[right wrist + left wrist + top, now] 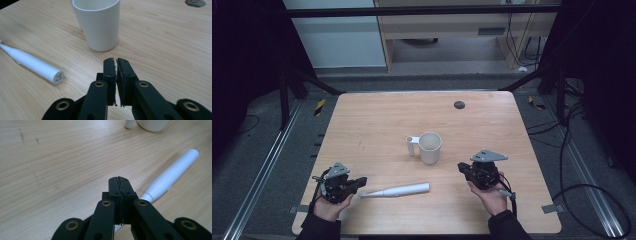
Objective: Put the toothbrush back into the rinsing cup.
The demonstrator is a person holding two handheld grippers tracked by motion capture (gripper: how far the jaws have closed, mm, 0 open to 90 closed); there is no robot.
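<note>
A white cup point(430, 146) point(98, 23) with a side handle stands upright near the middle of the wooden table point(377, 120). A white electric toothbrush point(396, 190) point(170, 175) point(32, 64) lies flat in front of it, head end toward the left. My left gripper point(360, 183) point(119, 179) is shut and empty, its tips right beside the toothbrush's thin end. My right gripper point(460, 167) point(115, 60) is shut and empty, pointing at the cup from the right, a short way off it.
A dark round hole point(459, 104) point(195, 2) sits in the table near its far edge. Metal rails and cables run along the floor on both sides of the table. A person's hands hold both grippers at the near edge.
</note>
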